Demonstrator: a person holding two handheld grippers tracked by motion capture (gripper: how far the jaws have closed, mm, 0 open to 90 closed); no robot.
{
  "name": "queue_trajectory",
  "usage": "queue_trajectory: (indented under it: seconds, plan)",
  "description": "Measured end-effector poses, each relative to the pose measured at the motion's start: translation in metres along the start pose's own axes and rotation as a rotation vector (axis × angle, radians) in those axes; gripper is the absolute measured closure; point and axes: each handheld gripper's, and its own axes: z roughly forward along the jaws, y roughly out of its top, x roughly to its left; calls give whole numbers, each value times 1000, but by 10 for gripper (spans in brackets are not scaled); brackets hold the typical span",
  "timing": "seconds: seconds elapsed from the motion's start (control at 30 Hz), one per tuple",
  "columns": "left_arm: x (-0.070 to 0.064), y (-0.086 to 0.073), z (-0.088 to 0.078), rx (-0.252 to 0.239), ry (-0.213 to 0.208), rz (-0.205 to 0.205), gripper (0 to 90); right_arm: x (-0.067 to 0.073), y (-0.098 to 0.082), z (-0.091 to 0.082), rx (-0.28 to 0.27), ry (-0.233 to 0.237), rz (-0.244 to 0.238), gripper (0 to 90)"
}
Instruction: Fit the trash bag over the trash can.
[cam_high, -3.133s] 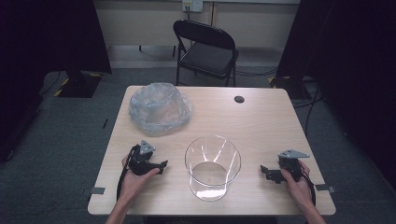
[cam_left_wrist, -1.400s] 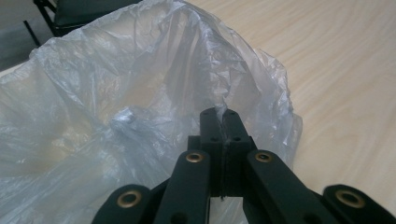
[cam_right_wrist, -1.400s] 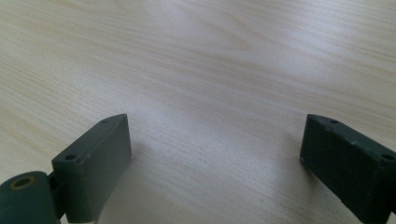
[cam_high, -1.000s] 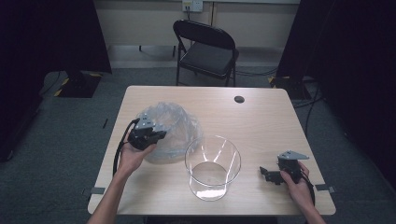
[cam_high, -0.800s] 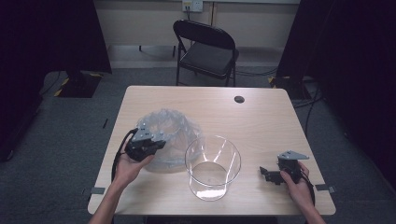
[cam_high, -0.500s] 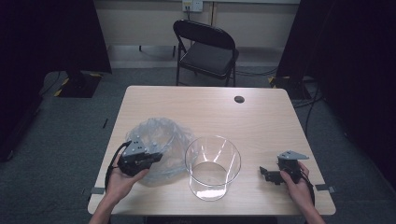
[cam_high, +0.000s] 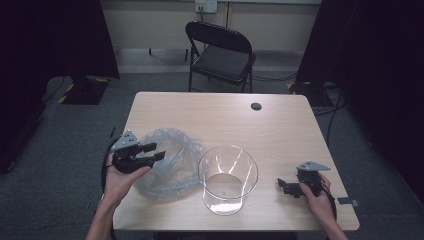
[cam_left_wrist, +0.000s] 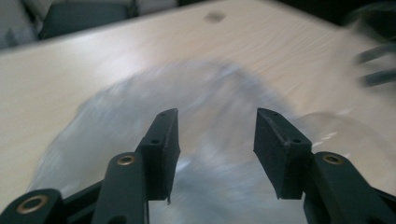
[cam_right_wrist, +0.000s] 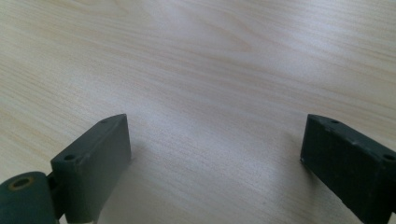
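With the left gripper (cam_high: 155, 151) just letting go, its jaws having been opening and now parted with nothing pinched between them, the bag (cam_high: 167, 162) lies slack near the table's (cam_high: 215, 112) front left edge, touching the glass bowl (cam_high: 228, 178). By my reading, the bag has been set down, and next its mouth must be regrasped. Blur hides the bag's opening, while the right gripper (cam_high: 283, 185) rests released near the front right corner.

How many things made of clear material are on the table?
2. A crumpled plastic bag lies at the table's left, by the left gripper. A glass bowl stands just right of it, near the front edge.
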Motion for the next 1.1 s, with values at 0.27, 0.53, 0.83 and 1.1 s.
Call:
queue_trajectory:
  seconds: [0.27, 0.53, 0.83, 1.1]
  plan:
    - [-2, -29, 28, 144, 4, 0, 332, 0, 0, 0, 0, 0, 0, 76]
    - [-7, -45, 49, 243, 45, 46, 305, 1, 1, 0, 1, 2, -1, 76]
    - [-10, -53, 58, 286, 85, 66, 485, 1, 1, 1, 1, 4, -4, 76]
    - [-5, -58, 55, 257, 57, 16, 769, 1, 1, 1, 0, 5, -5, 76]
